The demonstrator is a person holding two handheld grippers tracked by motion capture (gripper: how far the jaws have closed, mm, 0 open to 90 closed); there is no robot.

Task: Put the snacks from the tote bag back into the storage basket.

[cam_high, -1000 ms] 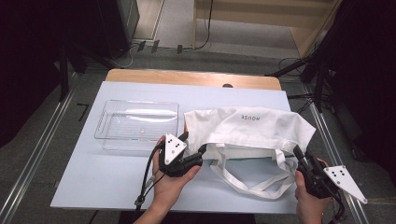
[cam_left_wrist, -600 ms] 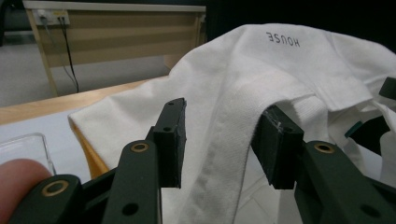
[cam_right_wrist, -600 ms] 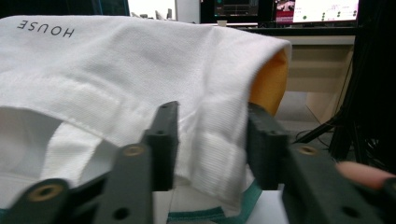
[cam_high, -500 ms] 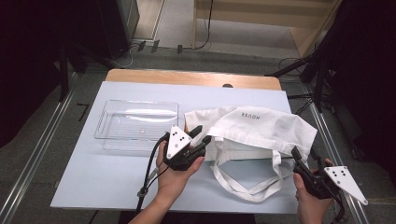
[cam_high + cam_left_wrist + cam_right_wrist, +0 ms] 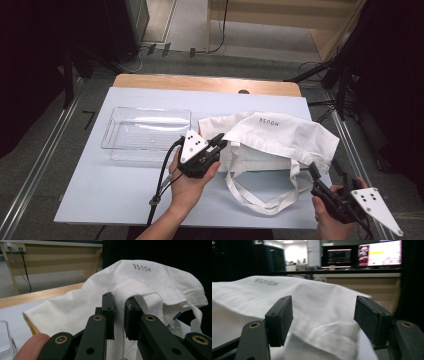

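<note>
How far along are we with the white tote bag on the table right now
Early stage. Done: the left gripper has just closed its jaws on the tote bag at the mouth edge, beside a handle strap, and the fabric there stands lifted. In hand: the right gripper has just been opening, nothing pinched, the bag's right edge in front of it. Left: probably gripping that side; the clear tray holds nothing.

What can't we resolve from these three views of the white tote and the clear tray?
- Inside of the white cloth tote bag: high view, hidden by its own folded fabric.
- Clear plastic tray: left gripper view, cut off by the left edge.
- Left gripper pinch: the black pads cover the cloth layers between them.
- Right gripper: high view, its plate is cut off at the bottom edge.
</note>
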